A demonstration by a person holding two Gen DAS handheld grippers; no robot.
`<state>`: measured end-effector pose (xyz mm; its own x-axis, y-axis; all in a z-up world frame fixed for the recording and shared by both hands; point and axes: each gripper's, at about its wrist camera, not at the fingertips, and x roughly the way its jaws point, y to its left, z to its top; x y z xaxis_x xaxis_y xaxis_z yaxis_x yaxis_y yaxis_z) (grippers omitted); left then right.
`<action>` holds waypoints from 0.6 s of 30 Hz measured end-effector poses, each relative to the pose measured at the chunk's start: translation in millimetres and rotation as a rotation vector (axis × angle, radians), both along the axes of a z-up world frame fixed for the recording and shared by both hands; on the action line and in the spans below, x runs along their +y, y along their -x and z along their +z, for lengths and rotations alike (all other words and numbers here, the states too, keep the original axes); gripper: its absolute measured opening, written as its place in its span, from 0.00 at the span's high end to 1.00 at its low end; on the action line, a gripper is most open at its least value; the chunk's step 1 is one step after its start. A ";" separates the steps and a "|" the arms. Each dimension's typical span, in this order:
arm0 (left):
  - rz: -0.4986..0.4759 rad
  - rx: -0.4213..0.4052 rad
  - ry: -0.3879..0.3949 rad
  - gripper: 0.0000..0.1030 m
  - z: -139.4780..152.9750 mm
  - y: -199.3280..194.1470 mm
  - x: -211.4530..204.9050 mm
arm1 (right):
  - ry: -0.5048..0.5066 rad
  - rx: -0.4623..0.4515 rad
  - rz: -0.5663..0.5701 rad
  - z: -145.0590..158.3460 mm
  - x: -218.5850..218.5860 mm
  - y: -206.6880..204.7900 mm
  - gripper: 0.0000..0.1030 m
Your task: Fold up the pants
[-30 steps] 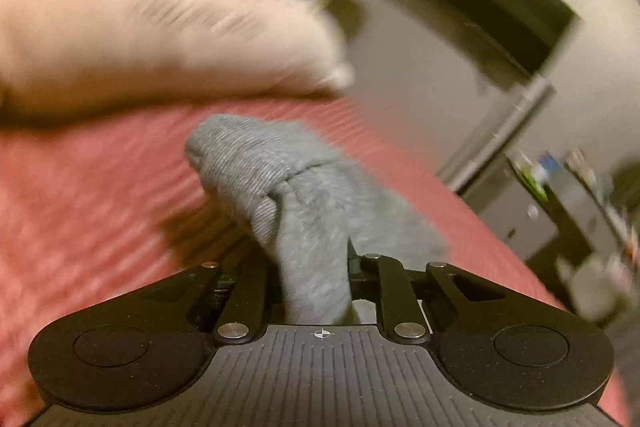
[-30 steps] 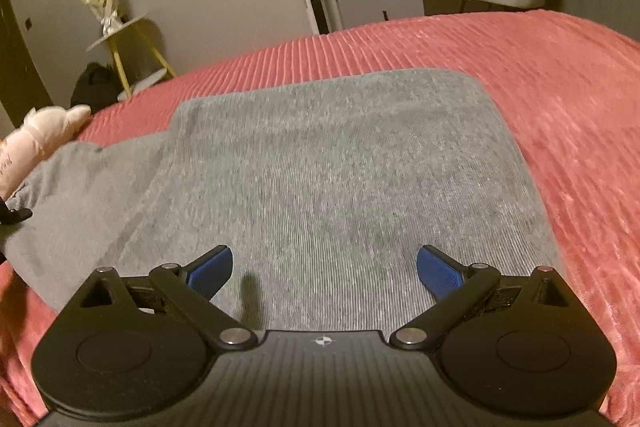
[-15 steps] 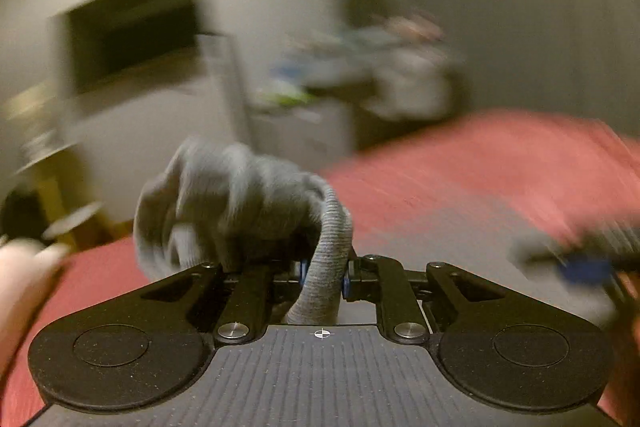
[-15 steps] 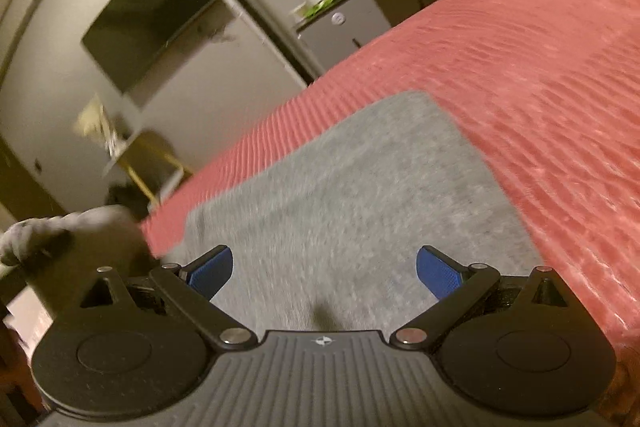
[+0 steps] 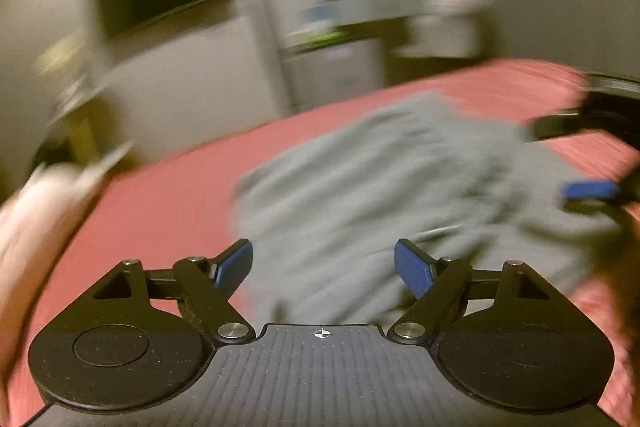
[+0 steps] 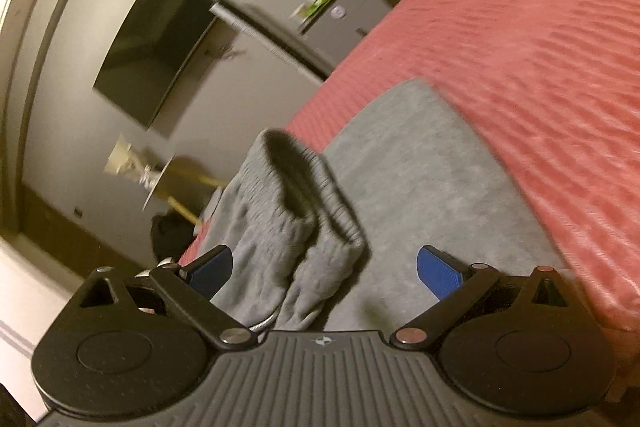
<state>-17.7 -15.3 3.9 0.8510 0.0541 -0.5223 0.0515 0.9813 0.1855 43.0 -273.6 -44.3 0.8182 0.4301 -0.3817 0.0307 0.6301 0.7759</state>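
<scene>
Grey pants (image 5: 380, 187) lie blurred on the red bedcover (image 5: 168, 203) in the left wrist view. My left gripper (image 5: 324, 267) hovers just over their near edge; its jaws are opening, with no cloth pinched between the blue pads. A blue pad (image 5: 590, 191) of the other gripper shows at the right edge. In the right wrist view, which is tilted, the pants (image 6: 420, 187) lie flat, and a bunched ribbed end (image 6: 304, 187) rests on top of them. That bunch lies between the spread fingers of my right gripper (image 6: 324, 271), which is open and not pressing on it.
The red bedcover (image 6: 520, 47) stretches away to the right. Beyond the bed's far edge are a wall television (image 6: 156, 43), a grey cabinet (image 6: 344, 19) and a yellow-legged side table (image 6: 180, 183). A pale pink soft object (image 5: 32, 227) sits at the left.
My left gripper carried the bunched pants end across onto the flat part, then opened and let it go. The right gripper stayed open and rolled, so its view is tilted.
</scene>
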 end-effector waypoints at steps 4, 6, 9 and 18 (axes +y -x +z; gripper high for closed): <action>0.126 0.097 0.213 0.20 -6.5 -11.6 35.5 | -0.030 0.046 0.030 -3.1 13.8 -18.1 0.04; 0.118 0.123 0.296 0.19 -9.1 -14.9 39.4 | -0.012 0.109 0.014 -8.4 19.8 -34.4 0.04; 0.107 0.183 0.338 0.19 -26.2 -21.9 38.6 | -0.091 0.134 0.017 -11.5 29.8 -54.4 0.04; 0.135 0.195 0.521 0.17 -45.4 -20.0 61.5 | -0.110 0.171 -0.032 -21.8 50.6 -76.0 0.37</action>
<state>2.3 46.2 -41.5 0.7395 -0.1510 -0.6560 -0.0964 0.9407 -0.3252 119.0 -223.0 -66.1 0.7595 0.4517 -0.4680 0.1862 0.5384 0.8219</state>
